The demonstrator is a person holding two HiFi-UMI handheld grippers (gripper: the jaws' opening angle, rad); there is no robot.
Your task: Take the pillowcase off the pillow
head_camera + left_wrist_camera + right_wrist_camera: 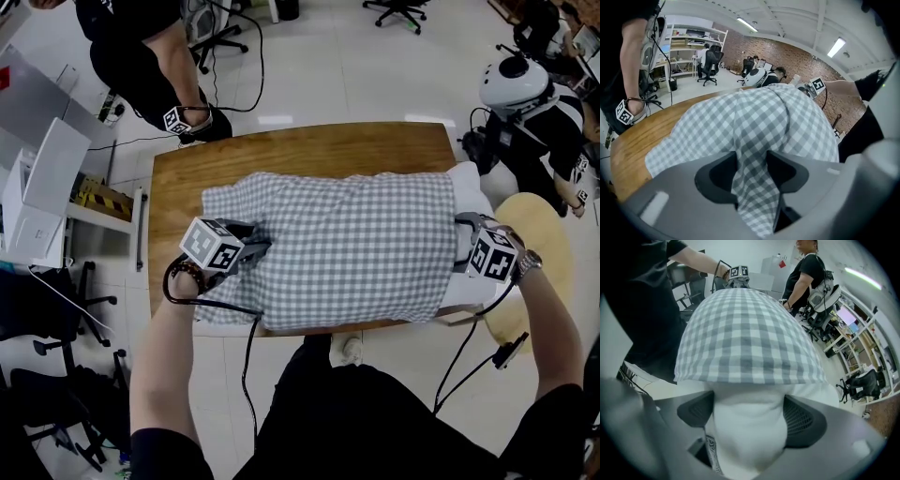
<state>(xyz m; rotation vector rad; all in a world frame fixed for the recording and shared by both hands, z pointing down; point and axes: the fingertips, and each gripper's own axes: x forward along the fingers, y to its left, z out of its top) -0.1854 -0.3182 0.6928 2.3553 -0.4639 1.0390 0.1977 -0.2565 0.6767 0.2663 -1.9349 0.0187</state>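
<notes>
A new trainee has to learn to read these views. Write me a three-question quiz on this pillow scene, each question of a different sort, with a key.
1. True or false: the left gripper is pinching a fold of the checked pillowcase.
2. Pick one: what is squeezed between the jaws of the right gripper? A) the checked pillowcase B) the bare end of the white pillow C) nothing
3. Fill in: in the head view, the white pillow's uncovered end sticks out on the person's ___ side.

Key: 1 true; 2 B; 3 right.
</notes>
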